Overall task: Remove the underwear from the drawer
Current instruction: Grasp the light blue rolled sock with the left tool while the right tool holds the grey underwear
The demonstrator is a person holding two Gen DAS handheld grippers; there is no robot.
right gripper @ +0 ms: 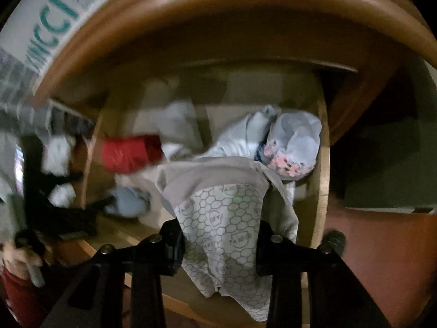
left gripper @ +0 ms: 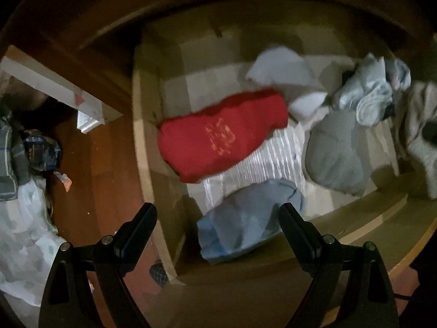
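In the lower middle of the right wrist view, my right gripper (right gripper: 220, 243) clenches grey underwear with a honeycomb print (right gripper: 224, 218), raised over the open wooden drawer (right gripper: 323, 164). In the left wrist view, my left gripper (left gripper: 218, 216) is released above a folded light-blue cloth (left gripper: 245, 218); a red folded cloth (left gripper: 218, 136) lies at the centre.

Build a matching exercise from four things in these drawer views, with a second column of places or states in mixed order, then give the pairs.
Things
1. red garment
2. light blue garment
3. honeycomb-print underwear
4. left hand-held gripper

Places or states
A. clamped in the right hand-held gripper
B. open, empty, above the drawer
C. lies below the left fingertips
D. lies by the drawer's left wall

Pairs: 1-D, 2-C, 3-A, 4-B
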